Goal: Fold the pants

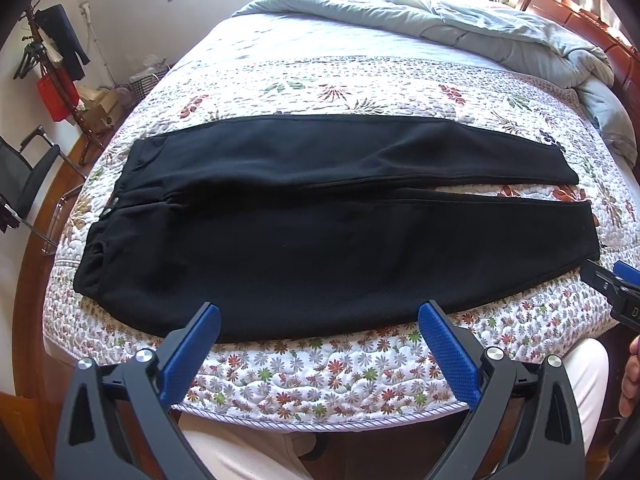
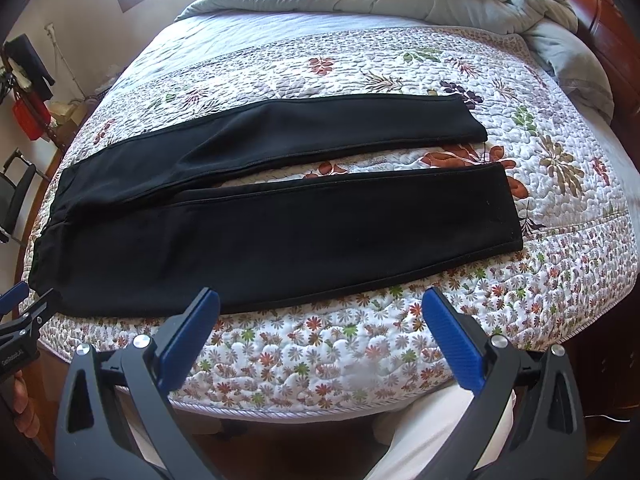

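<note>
Black pants (image 1: 312, 224) lie flat across the floral quilt, waistband to the left, both legs stretched to the right with a narrow gap between them. In the right wrist view the pants (image 2: 280, 216) show the same layout, leg cuffs at the right. My left gripper (image 1: 318, 320) hovers open over the near edge of the pants, nothing between its blue pads. My right gripper (image 2: 320, 308) is open too, just short of the near leg's lower edge. The right gripper (image 1: 612, 284) also peeks in at the left wrist view's right side, and the left gripper (image 2: 20, 312) at the right wrist view's left side.
The bed (image 1: 320, 392) carries a floral quilt, with a rumpled pale-blue duvet (image 1: 480, 24) at the far side and a wooden headboard (image 1: 592, 28) at the right. A chair (image 1: 28, 184) and a coat rack with clutter (image 1: 56, 60) stand left. The person's light trousers (image 2: 432, 432) are below.
</note>
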Available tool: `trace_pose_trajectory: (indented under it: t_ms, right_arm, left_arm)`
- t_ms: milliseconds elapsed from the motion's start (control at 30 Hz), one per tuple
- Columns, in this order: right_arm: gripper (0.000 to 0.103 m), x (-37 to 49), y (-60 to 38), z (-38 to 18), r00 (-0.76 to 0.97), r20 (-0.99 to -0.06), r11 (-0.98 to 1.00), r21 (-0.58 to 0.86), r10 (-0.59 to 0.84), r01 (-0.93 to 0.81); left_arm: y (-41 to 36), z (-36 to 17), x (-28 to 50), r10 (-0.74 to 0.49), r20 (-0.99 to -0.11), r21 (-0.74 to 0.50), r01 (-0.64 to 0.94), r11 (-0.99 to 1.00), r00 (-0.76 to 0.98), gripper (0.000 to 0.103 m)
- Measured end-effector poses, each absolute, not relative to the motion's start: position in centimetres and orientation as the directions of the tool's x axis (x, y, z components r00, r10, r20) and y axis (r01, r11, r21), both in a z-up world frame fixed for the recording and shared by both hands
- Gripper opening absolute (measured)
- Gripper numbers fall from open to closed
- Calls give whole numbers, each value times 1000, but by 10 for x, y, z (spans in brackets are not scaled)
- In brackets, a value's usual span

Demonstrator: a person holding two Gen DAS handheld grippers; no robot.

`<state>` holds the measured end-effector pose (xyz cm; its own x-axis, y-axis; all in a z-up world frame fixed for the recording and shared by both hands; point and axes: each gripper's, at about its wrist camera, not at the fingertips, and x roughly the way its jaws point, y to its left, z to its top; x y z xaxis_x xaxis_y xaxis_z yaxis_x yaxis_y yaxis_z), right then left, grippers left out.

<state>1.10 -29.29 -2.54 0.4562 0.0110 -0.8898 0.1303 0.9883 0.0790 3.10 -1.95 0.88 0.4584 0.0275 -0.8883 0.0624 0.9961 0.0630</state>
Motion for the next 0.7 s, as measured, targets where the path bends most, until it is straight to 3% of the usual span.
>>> trace_pose_trajectory:
  t_ms: [700]
  right_arm:
    - [100,12,-292,-24,464,-886,990,78,14,120]
  left_arm:
    - [-20,8,30,27,-886,64,64,996,462,99]
